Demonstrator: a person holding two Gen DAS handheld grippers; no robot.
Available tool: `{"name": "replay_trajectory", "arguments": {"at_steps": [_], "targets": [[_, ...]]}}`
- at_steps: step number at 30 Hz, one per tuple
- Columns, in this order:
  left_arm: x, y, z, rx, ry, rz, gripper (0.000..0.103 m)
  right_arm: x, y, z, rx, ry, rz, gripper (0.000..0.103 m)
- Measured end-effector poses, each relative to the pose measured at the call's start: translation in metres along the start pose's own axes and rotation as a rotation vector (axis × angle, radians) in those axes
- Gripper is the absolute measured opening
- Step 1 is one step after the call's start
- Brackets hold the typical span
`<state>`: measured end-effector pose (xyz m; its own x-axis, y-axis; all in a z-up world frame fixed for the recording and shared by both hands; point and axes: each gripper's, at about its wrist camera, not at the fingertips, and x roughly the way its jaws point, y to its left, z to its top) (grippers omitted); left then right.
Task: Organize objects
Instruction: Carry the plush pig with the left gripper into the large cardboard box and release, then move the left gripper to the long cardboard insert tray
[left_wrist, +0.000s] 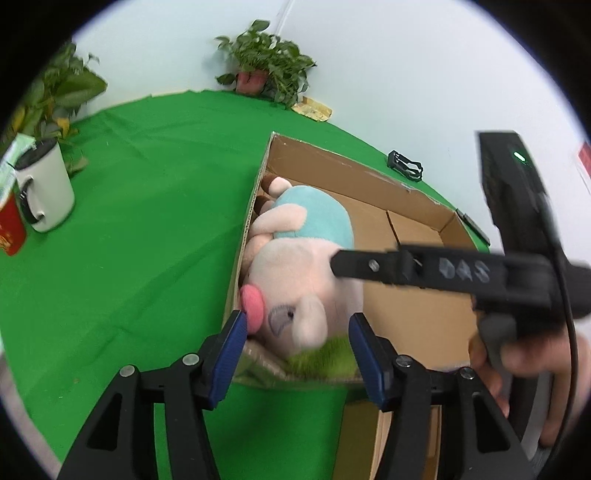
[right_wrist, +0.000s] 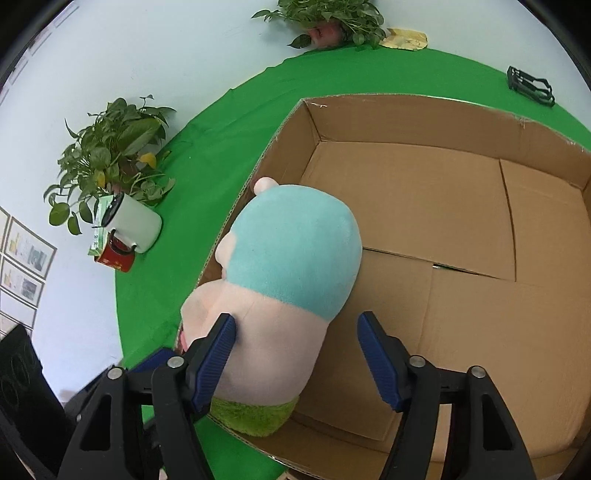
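Cardboard box (right_wrist: 406, 122): plush toy (right_wrist: 295, 251) against wall

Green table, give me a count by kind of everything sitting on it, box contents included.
Cardboard box: 1
Plush toy, in the box: 1
Potted plants: 2
White mug: 1
Red cup: 1
Green carton behind the mug: 1
Black frame: 1
Yellow packet: 1
Total: 9
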<state>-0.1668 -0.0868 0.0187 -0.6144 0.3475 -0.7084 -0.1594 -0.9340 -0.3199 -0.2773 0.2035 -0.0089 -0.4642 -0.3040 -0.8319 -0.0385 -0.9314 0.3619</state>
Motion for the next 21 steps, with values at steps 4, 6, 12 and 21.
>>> {"name": "replay_trajectory", "arguments": {"at_steps": [4, 6, 12, 21], "targets": [[-0.015, -0.003, -0.013, 0.003, -0.005, 0.017, 0.059, 0.004, 0.004, -0.005, -0.025, 0.006, -0.021, 0.065], [-0.024, -0.005, -0.019, 0.023, -0.025, 0.037, 0.059, -0.007, 0.006, -0.009, -0.028, -0.021, -0.035, 0.069], [-0.076, -0.019, -0.040, 0.107, -0.164, 0.067, 0.084, -0.091, 0.019, -0.060, -0.163, -0.224, -0.293, 0.103], [-0.120, -0.066, -0.088, 0.248, -0.255, 0.069, 0.084, -0.168, -0.010, -0.197, -0.074, -0.350, -0.472, 0.103]]}}
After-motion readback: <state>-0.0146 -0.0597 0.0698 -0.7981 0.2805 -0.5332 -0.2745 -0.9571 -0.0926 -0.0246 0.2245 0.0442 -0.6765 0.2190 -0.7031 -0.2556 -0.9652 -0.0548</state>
